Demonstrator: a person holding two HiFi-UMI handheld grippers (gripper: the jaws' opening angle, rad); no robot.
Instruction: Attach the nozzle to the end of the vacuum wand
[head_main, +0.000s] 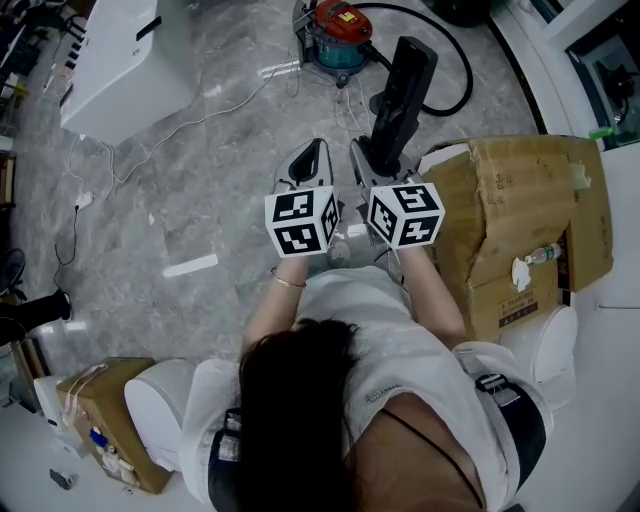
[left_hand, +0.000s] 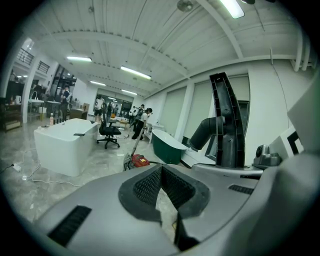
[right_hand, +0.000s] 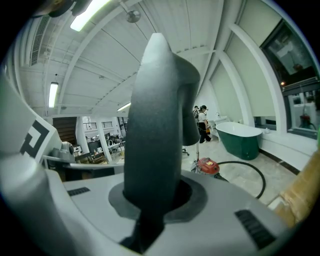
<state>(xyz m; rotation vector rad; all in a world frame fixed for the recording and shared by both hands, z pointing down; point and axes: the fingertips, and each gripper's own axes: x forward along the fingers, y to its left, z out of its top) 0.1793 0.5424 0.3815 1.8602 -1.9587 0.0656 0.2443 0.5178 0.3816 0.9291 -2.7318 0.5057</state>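
Overhead, a person in a white top stands on the grey marble floor (head_main: 200, 180) with 2 handheld grippers side by side in front of the body. The right gripper (head_main: 378, 165) has its jaws clamped on the lower end of the black nozzle (head_main: 402, 85). The nozzle juts forward and up from the grip, which leaves its far end free to go onto a tube. The left gripper (head_main: 305, 165) is empty, jaws pressed together on nothing, seemingly in reserve to steady the wand. That wand (apparently the pale pole (left_hand: 135, 145) rising beside the red vacuum (head_main: 335, 30)) stands well apart from both grippers, across open floor, with a black hose (head_main: 460, 70) looping from the machine. An opened cardboard box (head_main: 520, 210) sits just to the person's right. Judged from this, the nozzle is in hand but not yet brought to the wand, and the joining is not yet begun.
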